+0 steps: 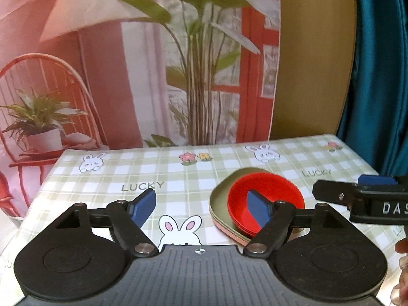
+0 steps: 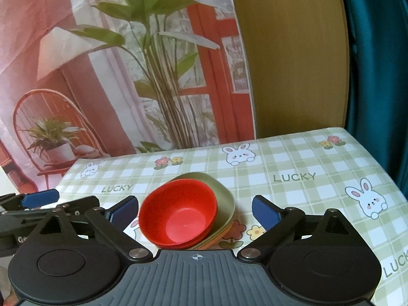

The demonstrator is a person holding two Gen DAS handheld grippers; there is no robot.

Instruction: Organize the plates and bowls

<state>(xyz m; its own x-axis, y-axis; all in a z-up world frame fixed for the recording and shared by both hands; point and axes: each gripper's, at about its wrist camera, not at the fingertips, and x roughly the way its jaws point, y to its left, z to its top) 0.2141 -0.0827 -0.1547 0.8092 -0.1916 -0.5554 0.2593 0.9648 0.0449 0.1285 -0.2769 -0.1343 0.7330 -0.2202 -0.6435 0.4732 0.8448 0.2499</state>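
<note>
Stacked red bowls [image 1: 265,191] [image 2: 178,214] sit nested on a pile of plates, olive green on top [image 1: 219,199] [image 2: 224,196], with pink and orange rims below. My left gripper [image 1: 201,207] is open and empty; its right fingertip [image 1: 258,210] overlaps the red bowl in view. My right gripper [image 2: 195,210] is open and empty, its jaws wide on either side of the stack. The right gripper also shows at the right edge of the left wrist view [image 1: 357,193], and the left gripper at the left edge of the right wrist view [image 2: 40,201].
The table wears a green checked cloth [image 1: 178,178] [image 2: 306,204] with rabbits and "LUCKY" print. Behind it hang a printed backdrop [image 1: 153,63], a wooden panel [image 2: 293,63] and a teal curtain [image 2: 377,63]. The table's far edge is close behind the stack.
</note>
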